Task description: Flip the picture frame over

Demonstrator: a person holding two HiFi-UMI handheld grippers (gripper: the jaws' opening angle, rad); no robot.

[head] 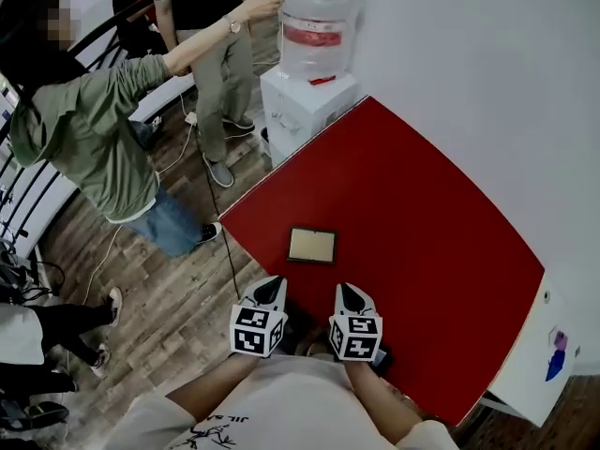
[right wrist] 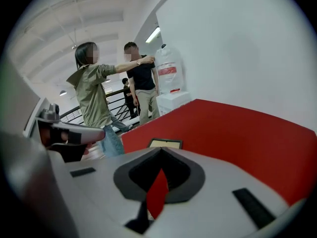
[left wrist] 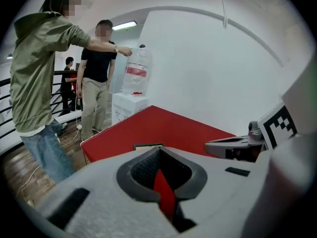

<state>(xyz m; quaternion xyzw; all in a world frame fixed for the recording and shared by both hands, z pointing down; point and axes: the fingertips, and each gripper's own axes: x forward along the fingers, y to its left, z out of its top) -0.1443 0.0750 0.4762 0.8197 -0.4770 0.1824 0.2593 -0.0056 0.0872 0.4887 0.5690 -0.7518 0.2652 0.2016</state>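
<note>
The picture frame (head: 311, 246) lies flat on the red table (head: 412, 214) near its front left edge, with a dark border around a pale tan face. It peeks over the jaws in the left gripper view (left wrist: 148, 146) and the right gripper view (right wrist: 165, 143). Both grippers hover side by side just short of it, near the table's front edge. My left gripper (head: 273, 286) is shut and holds nothing. My right gripper (head: 348, 292) has its tips together and is also empty. Each points forward and down at the frame without touching it.
A white water dispenser (head: 307, 106) with a clear bottle (head: 319, 17) stands at the table's far corner. A person in a green jacket (head: 89, 129) and another in a black shirt (head: 211, 26) stand on the wooden floor to the left. A white wall runs along the table's right side.
</note>
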